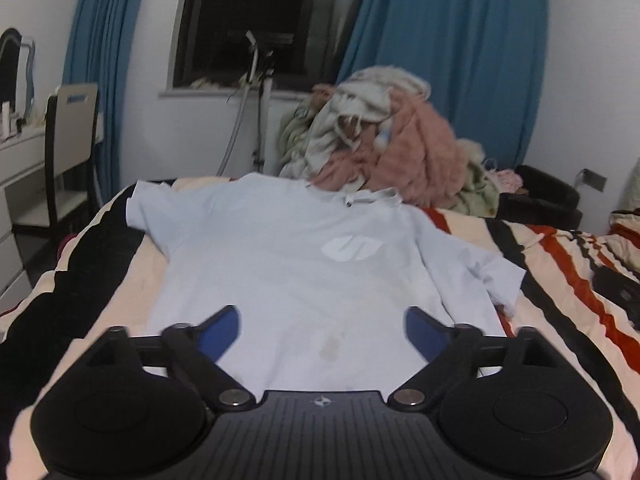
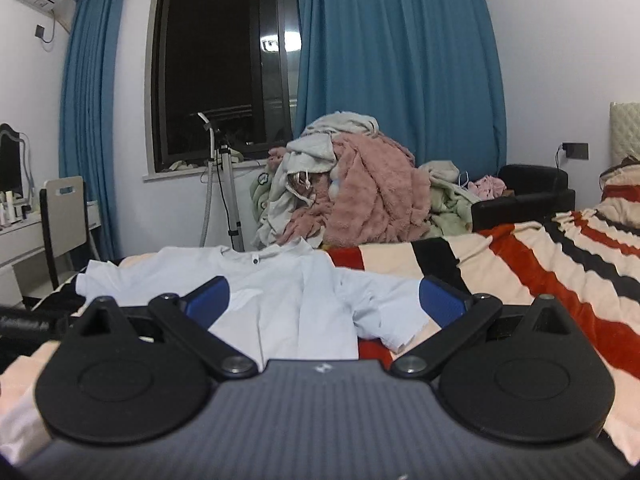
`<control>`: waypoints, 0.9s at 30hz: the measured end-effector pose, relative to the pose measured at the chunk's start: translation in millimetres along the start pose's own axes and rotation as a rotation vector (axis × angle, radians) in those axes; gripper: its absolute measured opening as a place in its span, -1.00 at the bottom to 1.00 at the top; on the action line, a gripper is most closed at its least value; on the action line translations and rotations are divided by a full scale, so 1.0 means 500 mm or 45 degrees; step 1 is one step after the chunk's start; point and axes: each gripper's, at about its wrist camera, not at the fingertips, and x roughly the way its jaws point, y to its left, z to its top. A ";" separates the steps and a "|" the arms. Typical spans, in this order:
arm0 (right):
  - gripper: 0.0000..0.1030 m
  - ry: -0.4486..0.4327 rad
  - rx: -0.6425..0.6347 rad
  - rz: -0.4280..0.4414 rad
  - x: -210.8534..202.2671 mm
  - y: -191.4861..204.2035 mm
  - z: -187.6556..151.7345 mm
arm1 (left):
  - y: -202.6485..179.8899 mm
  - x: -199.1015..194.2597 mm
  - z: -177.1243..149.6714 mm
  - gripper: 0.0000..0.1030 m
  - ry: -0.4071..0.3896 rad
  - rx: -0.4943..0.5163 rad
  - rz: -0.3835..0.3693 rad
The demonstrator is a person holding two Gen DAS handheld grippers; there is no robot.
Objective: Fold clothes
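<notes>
Striped bed: T-shirt flat, left edge overhanging.

Pale blue short-sleeved T-shirt: lying spread flat, front up, on striped bedding, collar pointing toward the window, white chest logo showing, faint stains near the hem, both sleeves extending outward.

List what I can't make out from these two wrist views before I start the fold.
- T-shirt hem: both views, hidden behind the gripper bodies.
- Far sleeve: right wrist view, flattened by the low angle.
- Laundry pile: single garments indistinguishable.
- Left gripper, right gripper: open, empty.
</notes>
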 end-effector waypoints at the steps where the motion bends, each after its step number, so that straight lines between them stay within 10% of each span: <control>1: 0.99 0.013 0.000 -0.003 0.005 0.002 -0.002 | 0.012 0.008 -0.011 0.95 -0.002 0.006 -0.003; 15: 0.99 0.084 0.018 -0.053 0.035 0.007 -0.015 | 0.070 0.056 -0.087 0.99 0.008 0.032 -0.016; 27: 0.72 0.254 0.453 -0.090 0.208 -0.178 -0.027 | 0.074 0.066 -0.099 0.99 0.036 -0.041 -0.029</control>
